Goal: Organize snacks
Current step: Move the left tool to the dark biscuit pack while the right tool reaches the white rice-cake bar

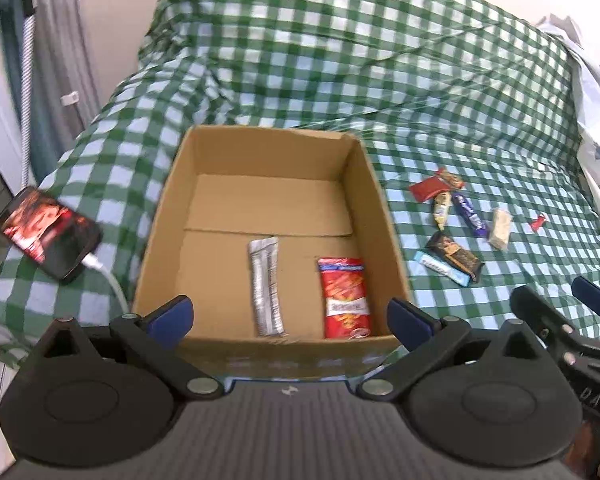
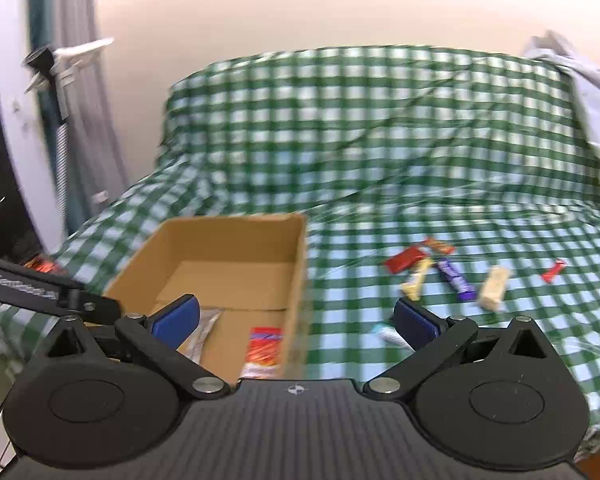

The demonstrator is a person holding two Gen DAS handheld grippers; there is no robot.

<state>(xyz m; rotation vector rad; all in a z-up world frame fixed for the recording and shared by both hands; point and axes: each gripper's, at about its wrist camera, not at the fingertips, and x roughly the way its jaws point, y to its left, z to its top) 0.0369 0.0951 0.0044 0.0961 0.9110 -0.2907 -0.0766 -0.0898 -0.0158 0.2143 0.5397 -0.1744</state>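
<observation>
We find both claws wide open and empty: the left claw [image 1: 290, 318] above the near wall of the box [image 1: 380, 216], the right claw [image 2: 296, 320] beside it. In our judgement, a low sweep could knock the box wall. The box holds a silver sachet [image 1: 266, 286] and a red packet [image 1: 346, 298]. The remaining snacks [image 1: 456, 220] lie loose on the checked cloth [image 1: 340, 60], right of the box.
</observation>
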